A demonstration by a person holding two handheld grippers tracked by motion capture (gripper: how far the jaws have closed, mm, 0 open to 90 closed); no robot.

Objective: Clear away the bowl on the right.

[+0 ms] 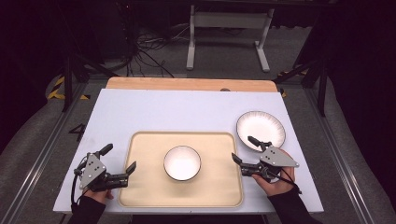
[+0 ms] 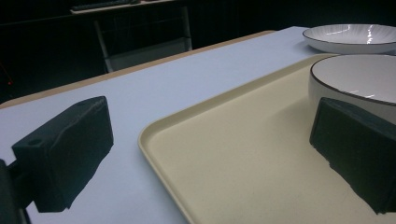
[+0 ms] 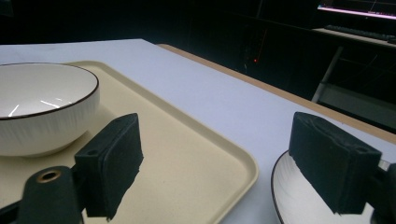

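At frame centre, on tray [image 1: 140, 186]: bowl [image 1: 182, 162]. Upper right, off tray: plate [image 1: 260, 129]. Left gripper [image 1: 119, 163] and right gripper [image 1: 243, 149] both spread, empty. Probably ceramic: rigid, slick, breakable; best gripped across rim.

1. I can read no text, label, brand or number in the high view or in either gripper view.
2. The one sign I can make out is the yellow-and-black hazard striping [image 1: 57, 88] on the floor off the desk's far left corner; it carries no lettering.
3. A red indicator light [image 3: 254, 60] glows in the dark beyond the desk's far edge in the right gripper view; no characters are legible beside it.
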